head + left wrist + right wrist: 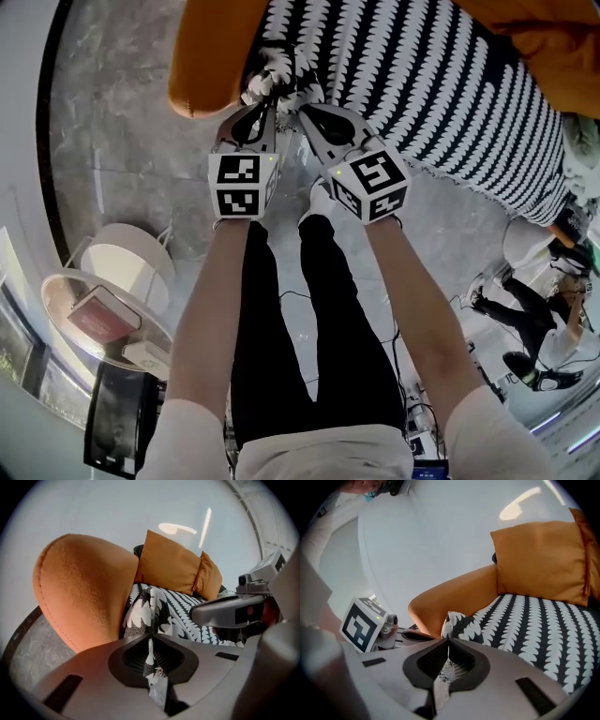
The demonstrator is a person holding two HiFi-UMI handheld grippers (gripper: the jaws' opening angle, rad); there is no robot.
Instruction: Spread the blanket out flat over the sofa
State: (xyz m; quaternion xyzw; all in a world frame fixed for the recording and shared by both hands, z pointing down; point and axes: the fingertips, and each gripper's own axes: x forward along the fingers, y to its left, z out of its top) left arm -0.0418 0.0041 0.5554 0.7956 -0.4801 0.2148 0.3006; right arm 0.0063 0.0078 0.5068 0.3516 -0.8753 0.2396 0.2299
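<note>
Spreading step: left gripper point(258, 111) and right gripper point(314, 117), fingers closed on the bunched corner of the black-and-white blanket point(422, 75) lying across the orange sofa point(206, 66); next, probably, they draw apart to flatten it.

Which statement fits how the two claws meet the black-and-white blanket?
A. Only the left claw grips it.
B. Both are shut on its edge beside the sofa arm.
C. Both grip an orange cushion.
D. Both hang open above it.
B: the left claw and the right claw each pinch a fold of the blanket between closed jaws, close to the orange sofa arm.
</note>
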